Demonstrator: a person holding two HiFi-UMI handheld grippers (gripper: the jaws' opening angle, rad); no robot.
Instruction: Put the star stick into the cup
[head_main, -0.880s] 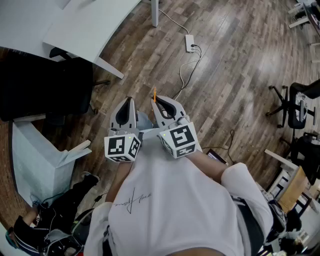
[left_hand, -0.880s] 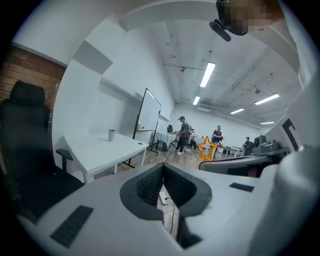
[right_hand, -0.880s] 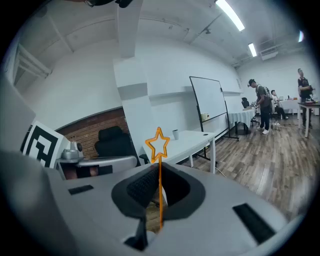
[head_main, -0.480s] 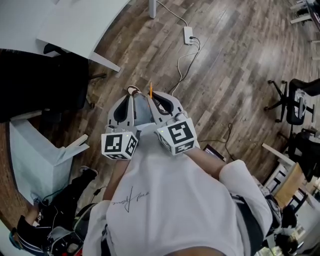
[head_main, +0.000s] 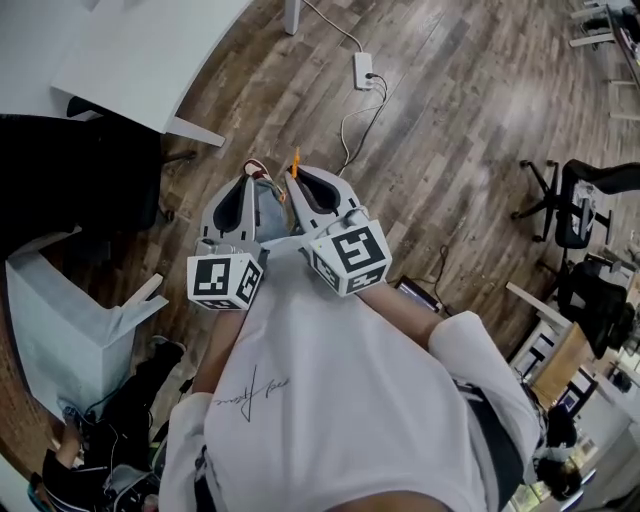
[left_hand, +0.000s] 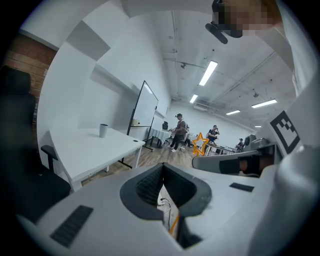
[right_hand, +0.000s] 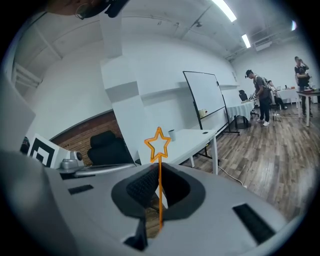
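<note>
Right gripper view: right gripper (right_hand: 158, 174) is clenched on the star stick (right_hand: 160, 192). The stick stands upright between the jaws, with its star head well above the tips. The cup (right_hand: 172, 134) stands far ahead on the white table (right_hand: 200, 142), well apart from the stick. Left gripper view: left gripper (left_hand: 163, 170) has its jaws together and nothing clamped. Head view puts both grippers side by side, close in front of the person and over the wood floor (head_main: 450, 130), with the table off to the far left. My read of the step: carry phase, stick in hand but not yet brought to the cup. The next move calls for closing the gap to the table and getting the stick's lower end over the cup mouth. Then keep it roughly vertical, lower until the end is inside the rim, and only then let go. The stick looks thin and light, so a tilted release could miss. The left gripper is free to steady the cup.
</note>
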